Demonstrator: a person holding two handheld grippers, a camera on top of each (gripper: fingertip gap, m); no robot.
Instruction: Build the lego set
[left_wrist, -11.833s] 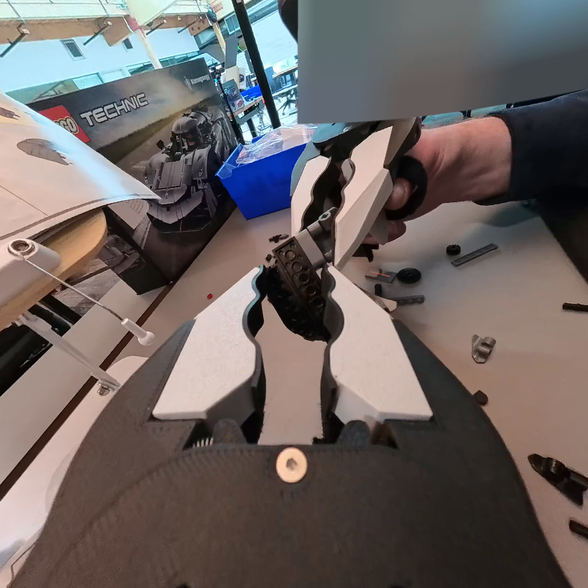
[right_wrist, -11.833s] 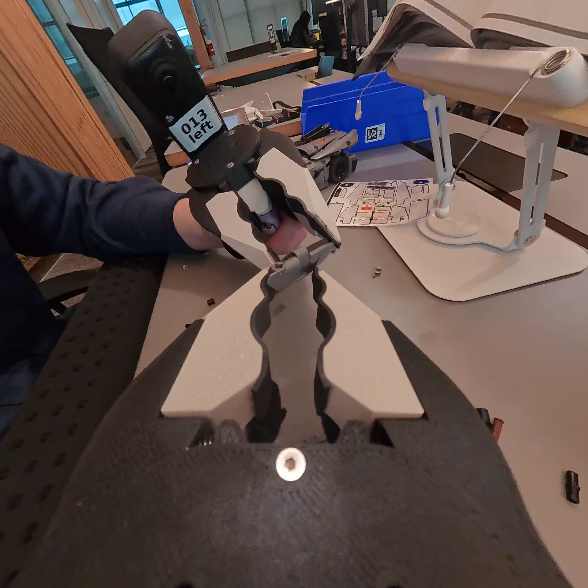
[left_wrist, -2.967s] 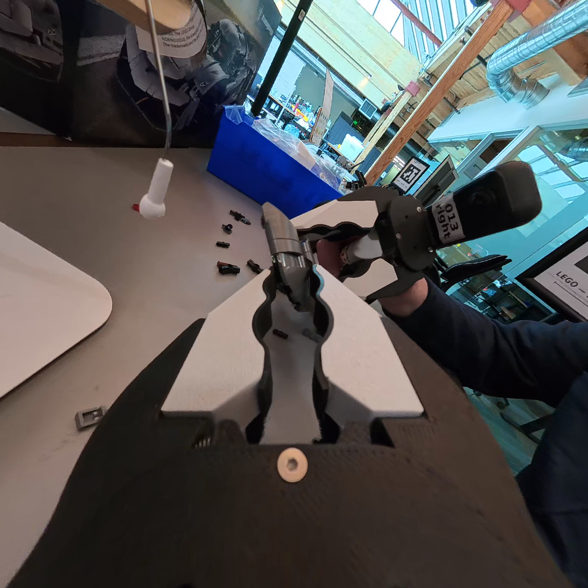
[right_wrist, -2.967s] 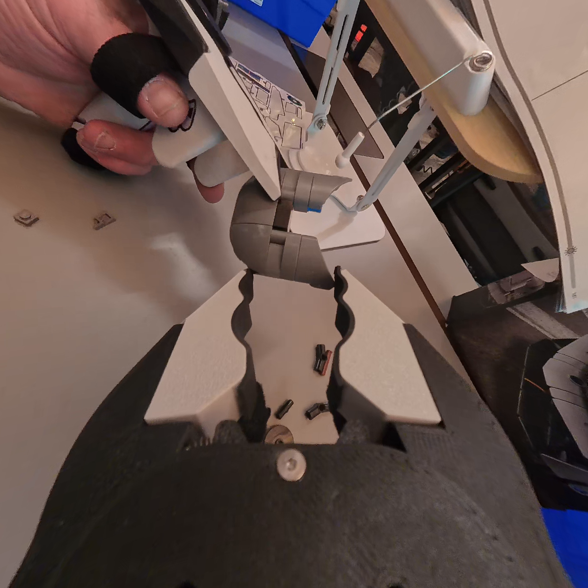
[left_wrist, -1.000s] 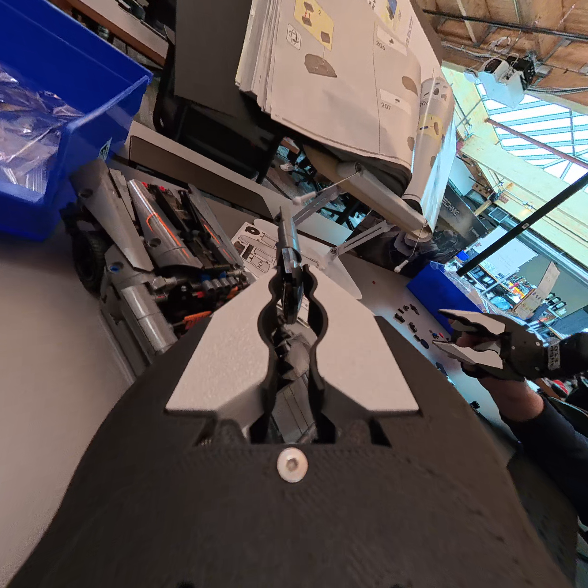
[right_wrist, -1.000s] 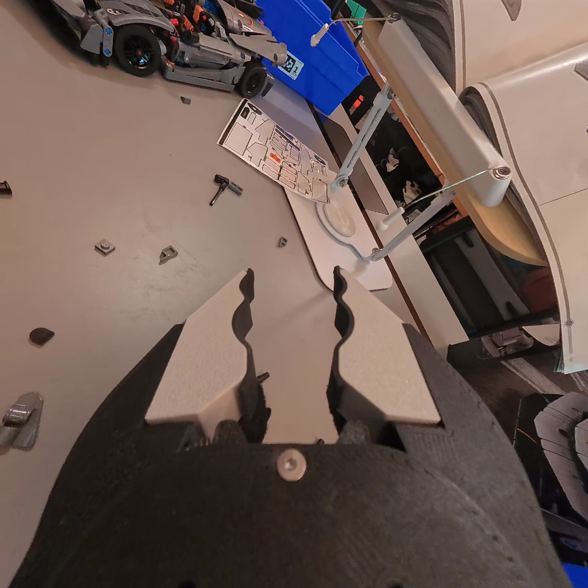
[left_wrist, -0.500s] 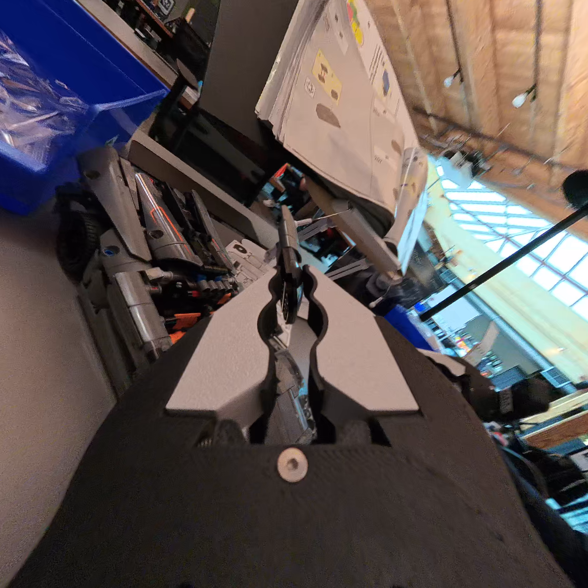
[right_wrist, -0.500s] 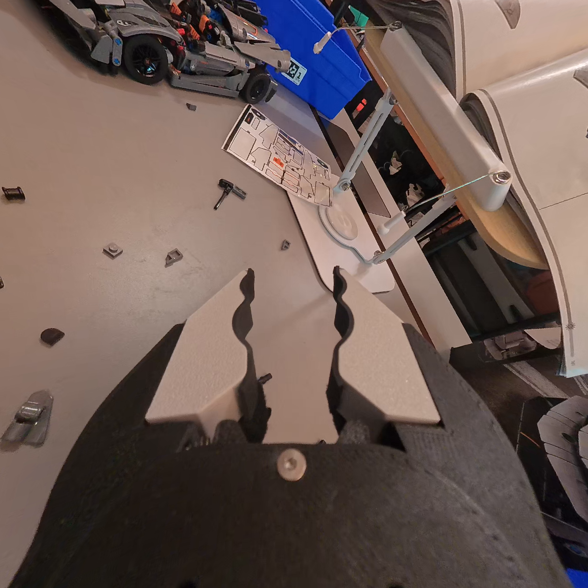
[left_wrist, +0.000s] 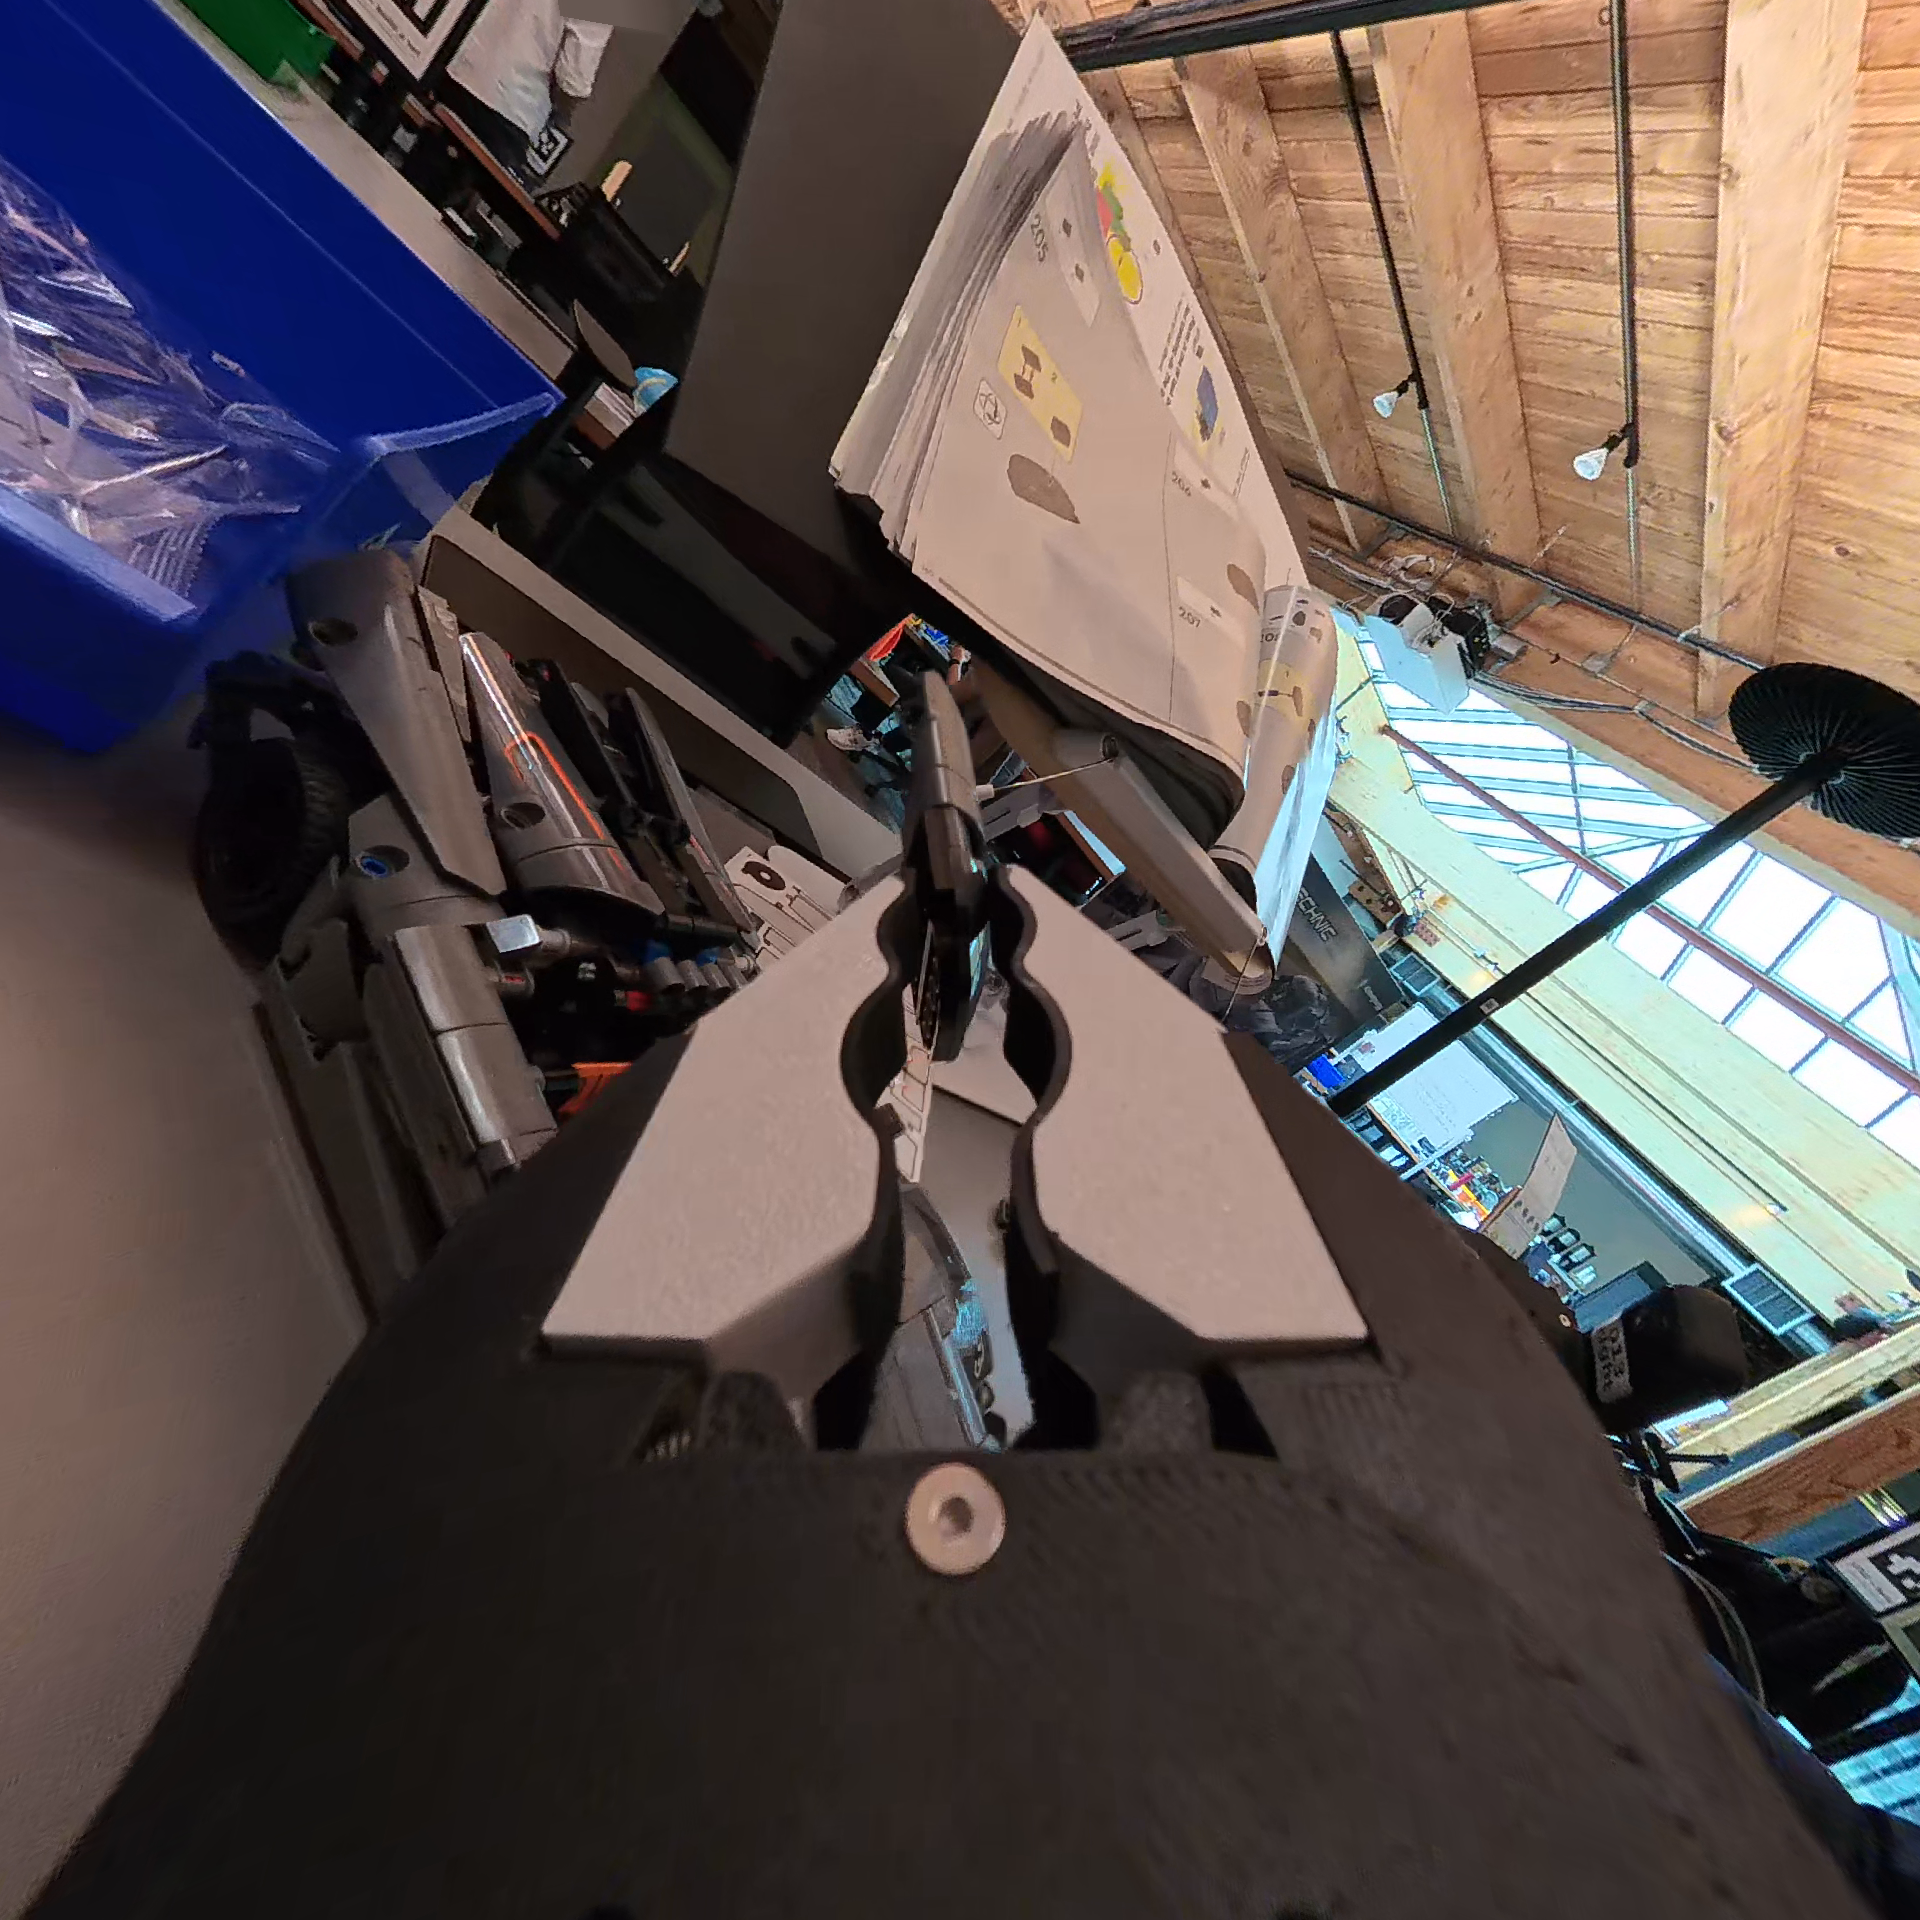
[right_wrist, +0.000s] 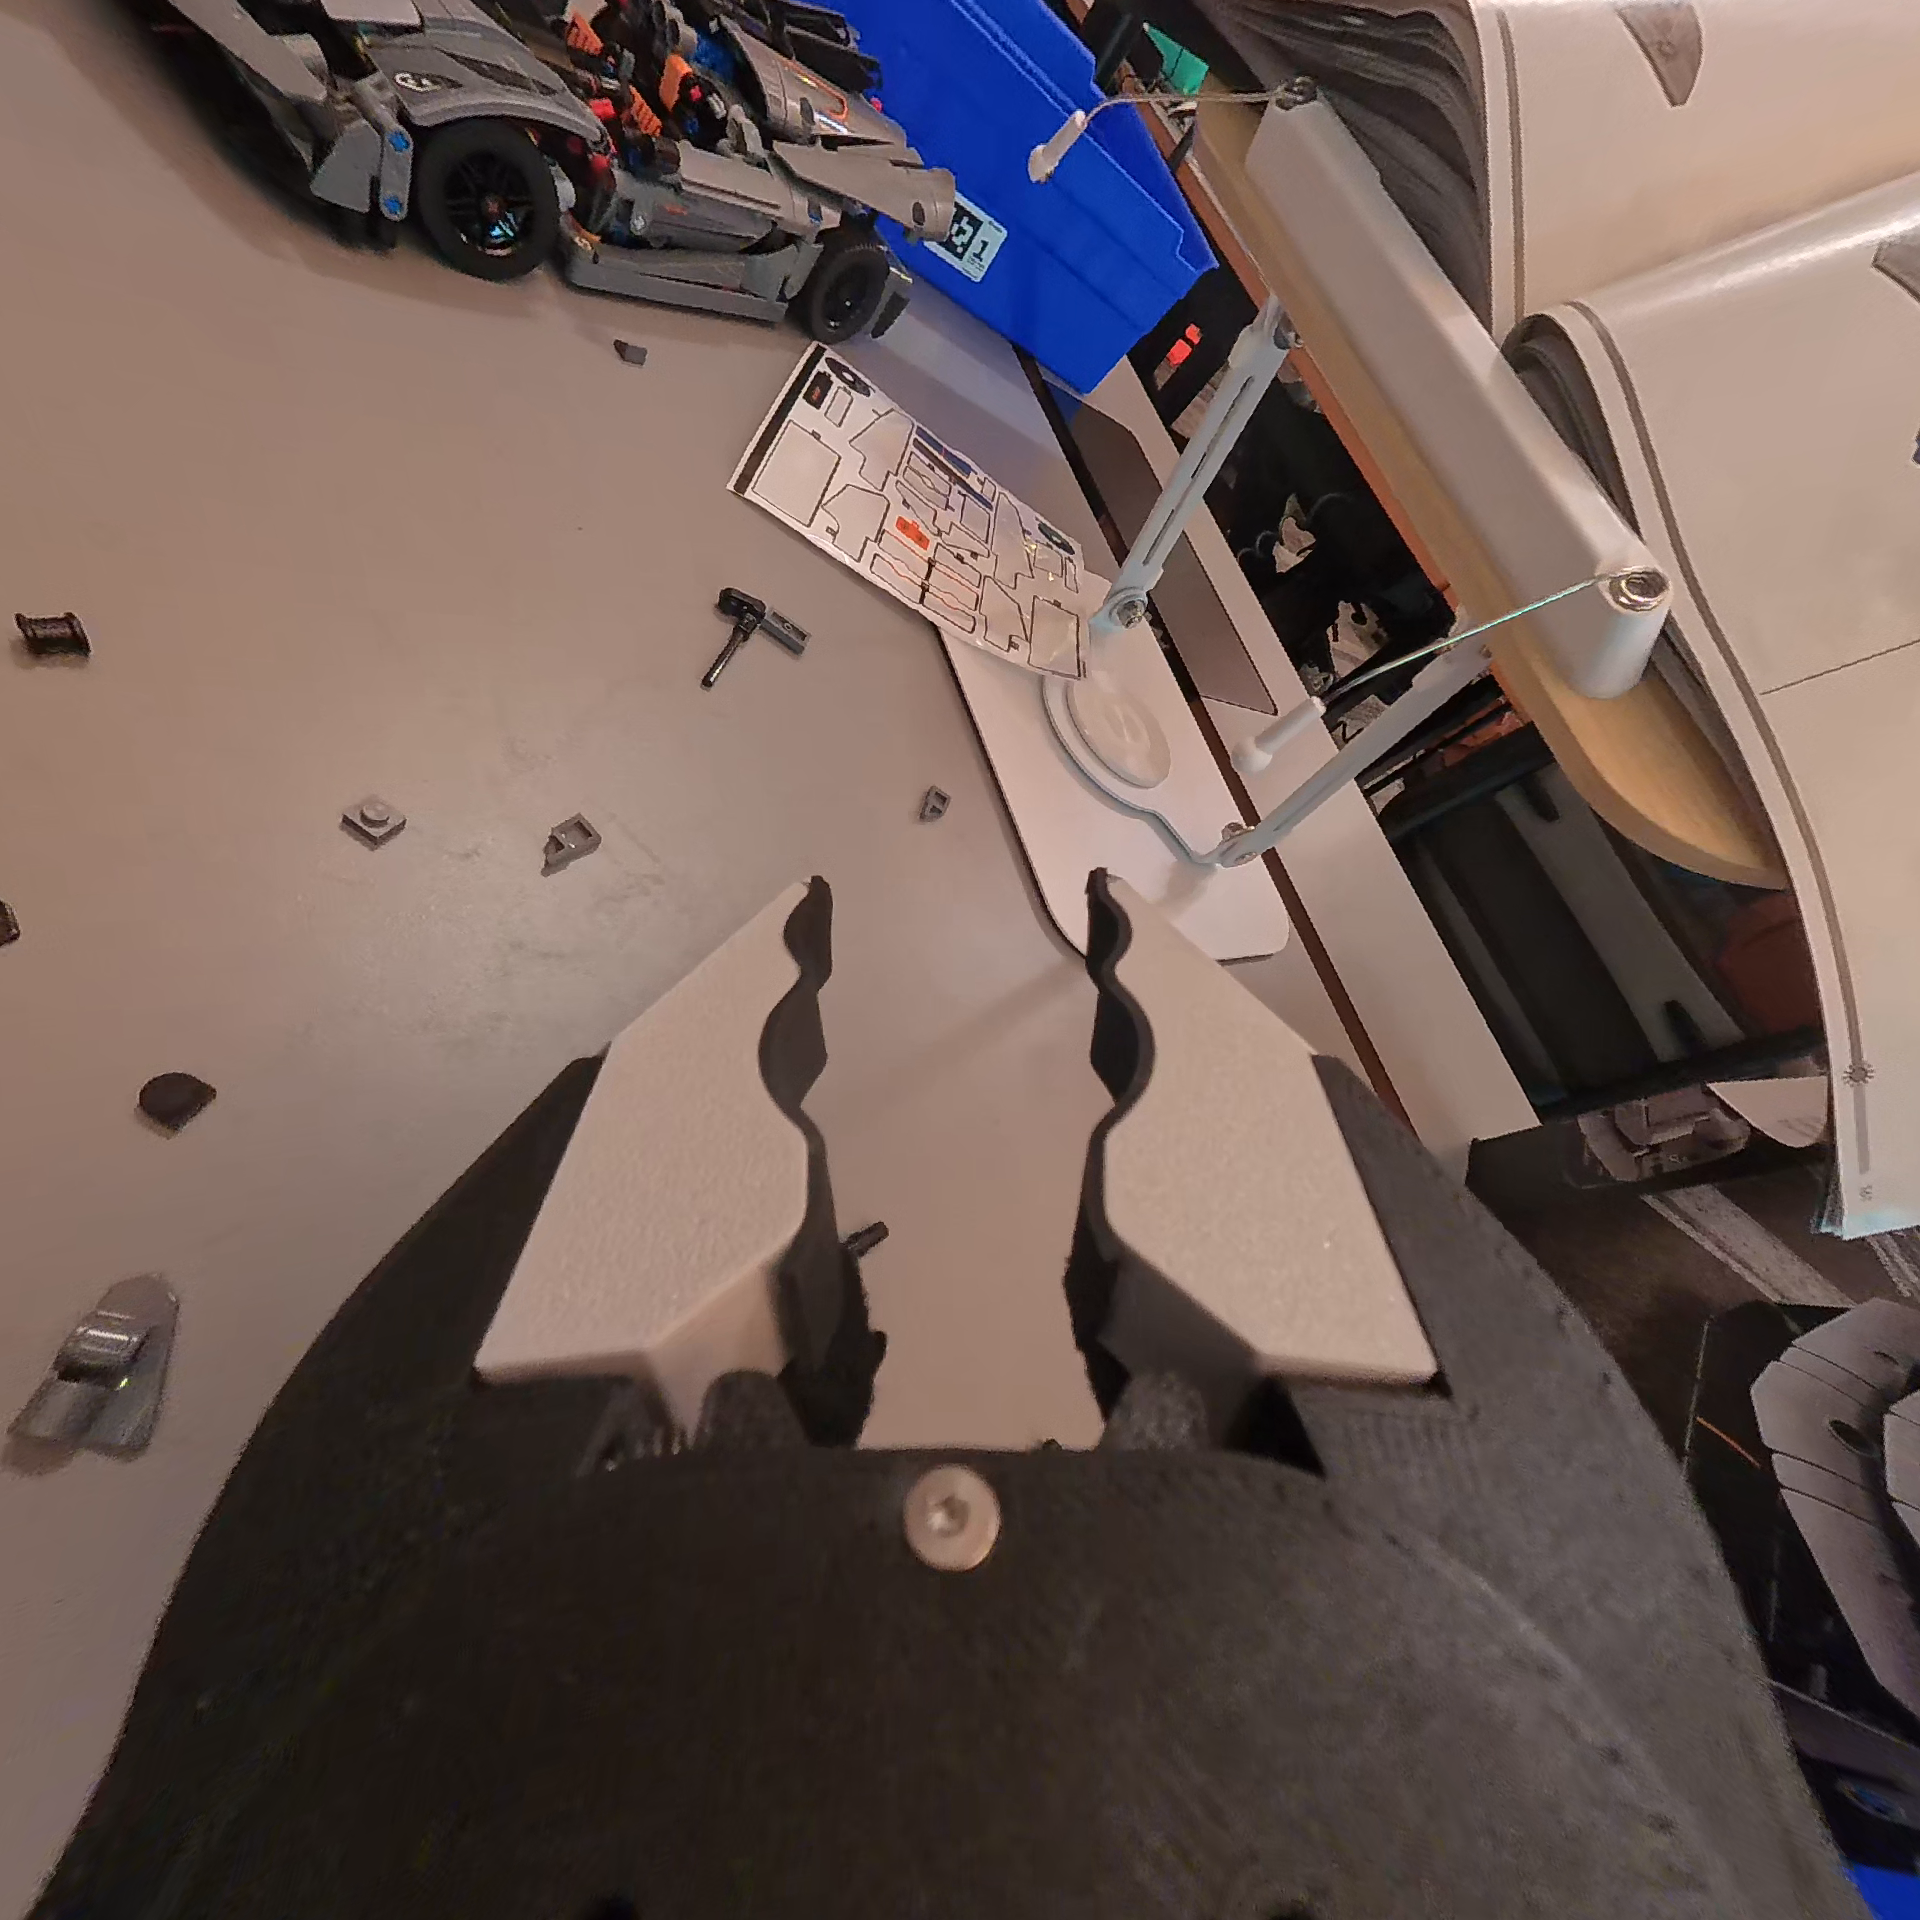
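Wooden plank ceiling (left_wrist: 1558, 260) w/ spotlights and a skylight fills the upper right of the left wrist view, so that cam is tilted way up. Landmark for everything: the grey lego car (left_wrist: 468, 831).

Left wrist view, going left to right: blue bin (left_wrist: 260, 343) w/ clear plastic bags sits just behind/left of the car on the pale desk (left_wrist: 125, 1143). Car is on its side from this angle, orange bits showing. Right of the car, the left tongs (left_wrist: 948, 894) are clenched on a slim dark grey lego panel piece (left_wrist: 948, 831) that pokes out past the tips, held edge-on above the car's near end. Further right and above, the instruction booklet (left_wrist: 1091, 468) is propped open on a stand.

Right wrist view, left to right: loose small parts scattered on the desk (right_wrist: 416, 468) in front of the car (right_wrist: 582, 156), e.g. a grey curved bracket (right_wrist: 99, 1361), a black rounded tile (right_wrist: 175, 1096), a small grey plate (right_wrist: 372, 823) and a black pin w/ a grey connector (right_wrist: 748, 629). Sticker sheet (right_wrist: 925, 520) lies just right of the car, one corner on the white stand base (right_wrist: 1122, 790). Right tongs (right_wrist: 954, 888) are spread apart, nothing in them, hovering over bare desk well in front of the car. Second blue bin (right_wrist: 1039, 208) is right behind the car.
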